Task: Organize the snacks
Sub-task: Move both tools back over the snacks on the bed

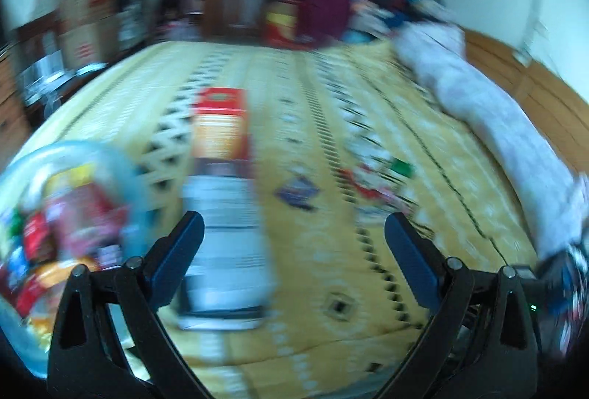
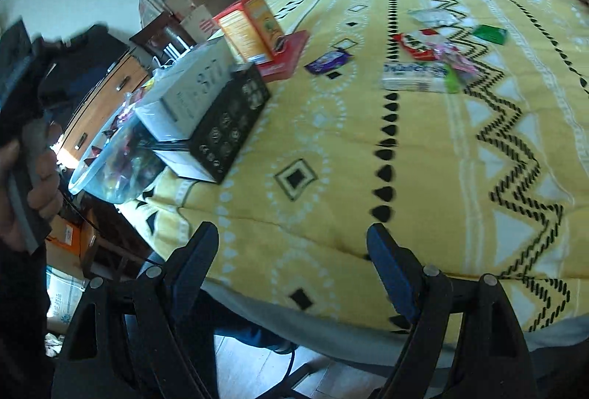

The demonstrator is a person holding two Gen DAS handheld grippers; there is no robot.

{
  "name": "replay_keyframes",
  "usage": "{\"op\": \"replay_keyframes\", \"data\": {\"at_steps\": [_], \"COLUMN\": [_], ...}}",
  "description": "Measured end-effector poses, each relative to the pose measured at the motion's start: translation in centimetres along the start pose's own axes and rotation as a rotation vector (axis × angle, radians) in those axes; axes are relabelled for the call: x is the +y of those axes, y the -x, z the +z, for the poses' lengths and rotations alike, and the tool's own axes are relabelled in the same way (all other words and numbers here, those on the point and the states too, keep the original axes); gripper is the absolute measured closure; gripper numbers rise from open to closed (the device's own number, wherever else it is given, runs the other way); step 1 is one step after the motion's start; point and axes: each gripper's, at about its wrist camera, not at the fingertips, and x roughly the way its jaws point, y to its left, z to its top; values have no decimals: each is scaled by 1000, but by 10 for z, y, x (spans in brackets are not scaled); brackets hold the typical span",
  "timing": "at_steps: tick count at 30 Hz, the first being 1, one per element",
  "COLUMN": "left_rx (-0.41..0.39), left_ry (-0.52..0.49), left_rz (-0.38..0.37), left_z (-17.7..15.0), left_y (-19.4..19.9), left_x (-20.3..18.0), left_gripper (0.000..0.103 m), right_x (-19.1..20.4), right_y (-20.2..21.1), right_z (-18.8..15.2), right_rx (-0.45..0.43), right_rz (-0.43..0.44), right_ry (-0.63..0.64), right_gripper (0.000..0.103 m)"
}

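Right gripper (image 2: 292, 244) nearest the lens, jaws wide, nothing between them, hanging over the near edge of the yellow patterned bedspread (image 2: 368, 141). Landmark: the white box with a black dotted side (image 2: 206, 112), lying on the bedspread's left part. Left of that box, touching it, a clear bowl (image 2: 110, 174) full of wrapped snacks, at the bed's edge. Further left, a person's hand (image 2: 33, 178) grips a grey handle. Beyond the box, an orange carton (image 2: 250, 27) on a red flat box (image 2: 291, 56). Right of the box, apart from it, a small purple packet (image 2: 327, 62). Further right, loose snacks: a white-blue pack (image 2: 416, 77), a red-white wrapper (image 2: 416, 45), a pink wrapper (image 2: 456, 62), a green packet (image 2: 489, 32). All well ahead of the right gripper, none touching it.

Left wrist view heavily blurred. Left gripper (image 1: 294, 237) jaws wide, empty. Bowl of snacks (image 1: 55, 215) just left of its left finger; white box (image 1: 224, 244) near that finger, ahead; snack pile (image 1: 379, 182) ahead, right.
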Motion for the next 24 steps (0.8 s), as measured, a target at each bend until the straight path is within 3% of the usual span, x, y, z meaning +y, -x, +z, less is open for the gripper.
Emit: {"op": "replay_keyframes", "data": {"at_steps": [4, 8, 10, 14, 20, 24], "left_rx": [68, 223, 260, 268, 413, 445], "left_ry": [-137, -121, -102, -79, -23, -82], "left_rz": [-108, -171, -178, -145, 61, -40], "left_z": [5, 5, 4, 5, -10, -25], "left_y": [-55, -145, -182, -237, -299, -281], "left_x": [-54, -81, -90, -100, -71, -77], "left_gripper": [5, 11, 12, 13, 19, 19], "right_x": [-29, -68, -85, -108, -137, -142], "right_y": [3, 9, 13, 23, 27, 27], "right_z": [-6, -13, -16, -19, -23, -23], "right_rx": [-12, -21, -21, -27, -40, -54], "right_rz": [-11, -15, -10, -9, -2, 3], "right_ry": [-40, -111, -147, -174, -212, -201], "right_gripper": [18, 18, 18, 18, 18, 18]}}
